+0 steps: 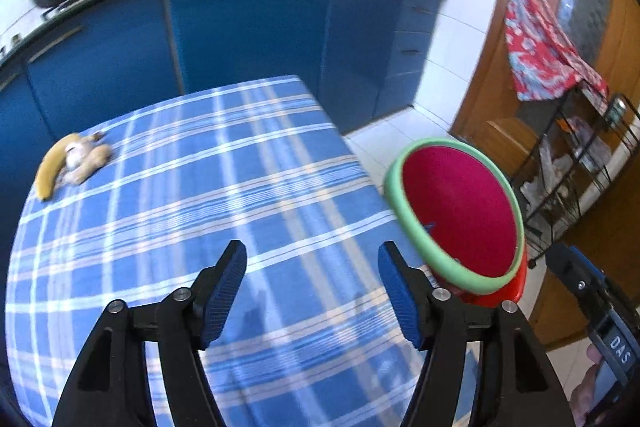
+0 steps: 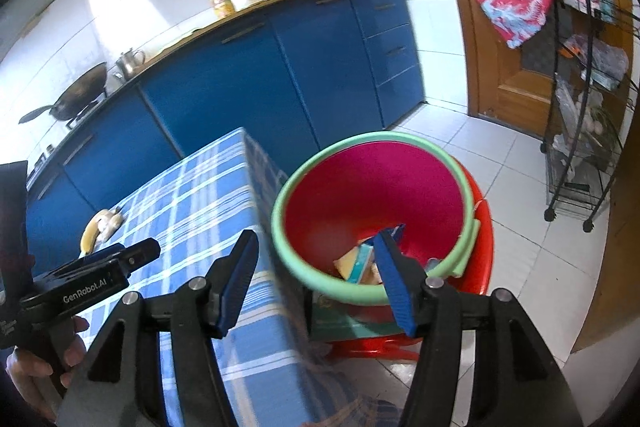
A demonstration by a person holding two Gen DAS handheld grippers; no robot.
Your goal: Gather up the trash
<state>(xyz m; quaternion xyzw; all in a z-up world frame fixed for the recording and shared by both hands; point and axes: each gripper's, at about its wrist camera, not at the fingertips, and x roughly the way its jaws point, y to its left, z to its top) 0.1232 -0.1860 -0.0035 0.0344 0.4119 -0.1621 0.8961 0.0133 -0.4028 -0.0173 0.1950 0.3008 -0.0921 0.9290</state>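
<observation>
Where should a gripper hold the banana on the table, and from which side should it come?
Grip the banana across its yellow middle, coming from above with one finger on each long side. It lies flat on the tablecloth, and the ginger piece crowds its inner curve, so stay clear of that end.

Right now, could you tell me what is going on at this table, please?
A person is clearing trash with a handheld claw in each hand. Both the left claw and the right claw are open and empty. A few scraps already lie in the red basin beside the table. A banana and some bits next to it remain at the table's far corner.
</observation>
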